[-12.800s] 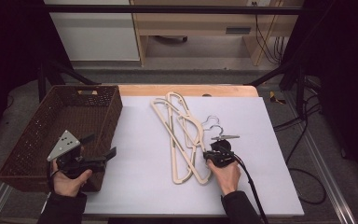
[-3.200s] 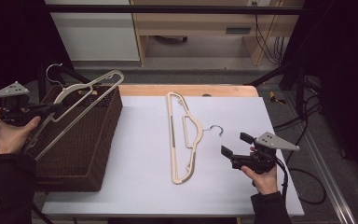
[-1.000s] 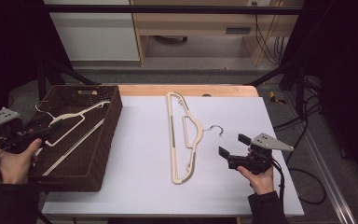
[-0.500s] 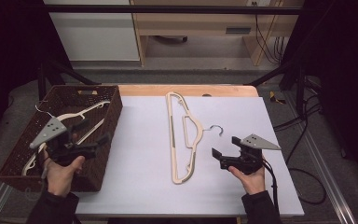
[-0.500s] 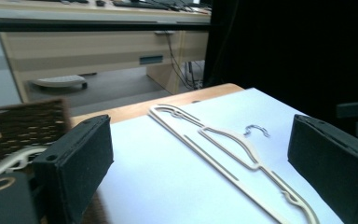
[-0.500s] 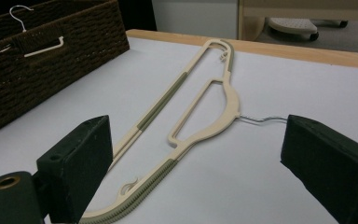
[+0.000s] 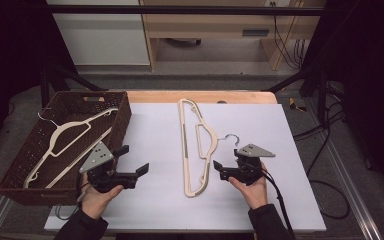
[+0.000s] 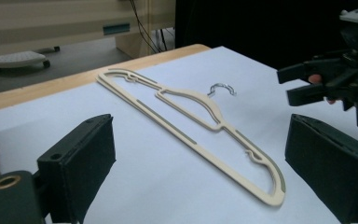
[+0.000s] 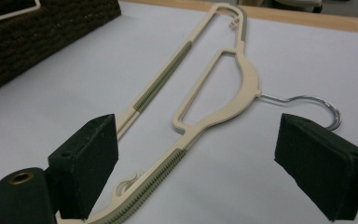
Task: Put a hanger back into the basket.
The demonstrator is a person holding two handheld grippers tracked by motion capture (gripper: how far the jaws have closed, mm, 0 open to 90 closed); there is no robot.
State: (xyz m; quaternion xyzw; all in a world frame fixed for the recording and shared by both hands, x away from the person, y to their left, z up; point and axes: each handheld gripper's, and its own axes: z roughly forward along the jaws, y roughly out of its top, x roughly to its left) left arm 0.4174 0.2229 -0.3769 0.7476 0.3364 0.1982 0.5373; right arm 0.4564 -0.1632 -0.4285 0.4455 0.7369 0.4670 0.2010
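Lying flat on the white-covered desk (image 7: pixel 290 200), the cream plastic clothes hanger with a metal hook (image 7: pixel 196 145) sits just beside the right claw (image 7: pixel 219 170), whose jaws, just narrowed slightly, stand open and empty. Left claw (image 7: pixel 134 162) hovers open, empty, by the dark brown wicker basket (image 7: pixel 122 107) holding a second cream hanger (image 7: pixel 70 137).

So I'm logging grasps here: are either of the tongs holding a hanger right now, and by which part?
Nothing is held. The left tongs and right tongs are open over the table; the beige hanger lies between them, untouched.

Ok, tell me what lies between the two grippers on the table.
In the high view, the cream hanger lies between the left gripper and the right gripper.
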